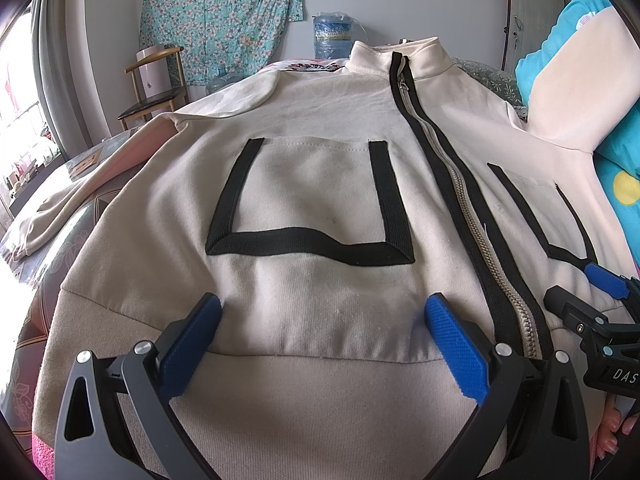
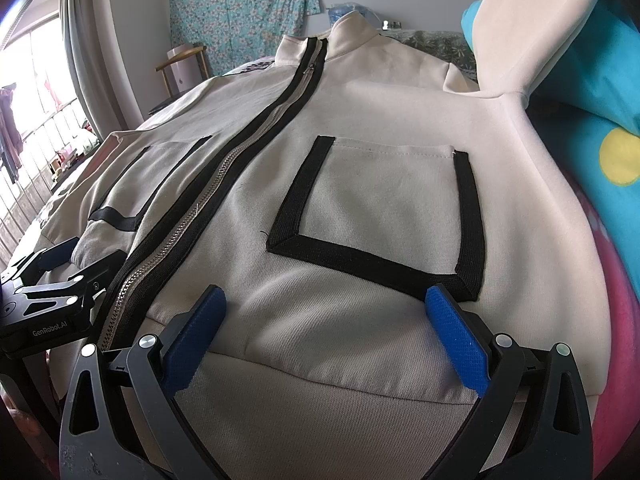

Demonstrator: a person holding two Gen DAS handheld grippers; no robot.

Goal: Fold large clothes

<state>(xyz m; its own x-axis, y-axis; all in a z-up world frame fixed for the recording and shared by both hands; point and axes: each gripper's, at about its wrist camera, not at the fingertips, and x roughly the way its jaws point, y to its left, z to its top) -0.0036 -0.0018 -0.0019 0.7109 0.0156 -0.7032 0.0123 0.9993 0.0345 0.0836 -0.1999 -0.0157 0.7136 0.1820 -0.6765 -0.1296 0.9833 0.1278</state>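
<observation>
A cream zip-up jacket [image 1: 320,120] with black-trimmed pockets lies face up on a bed, collar at the far end. Its silver zipper [image 1: 468,208] is closed and runs down the middle. My left gripper [image 1: 324,312] stands open over the hem band under the jacket's left-hand pocket [image 1: 308,196]. In the right wrist view the same jacket [image 2: 380,104] fills the frame, and my right gripper [image 2: 326,306] stands open over the hem under the other pocket [image 2: 384,208]. One sleeve [image 2: 532,32] drapes up over a pillow at the right. Each gripper shows at the edge of the other's view.
A turquoise pillow [image 1: 616,184] with a yellow dot rises at the right. A wooden chair [image 1: 156,92], water jugs [image 1: 332,40] and a floral cloth [image 1: 220,12] on the wall stand beyond the bed. Pink bedding [image 2: 612,320] shows beside the jacket. A window [image 2: 36,112] is at the left.
</observation>
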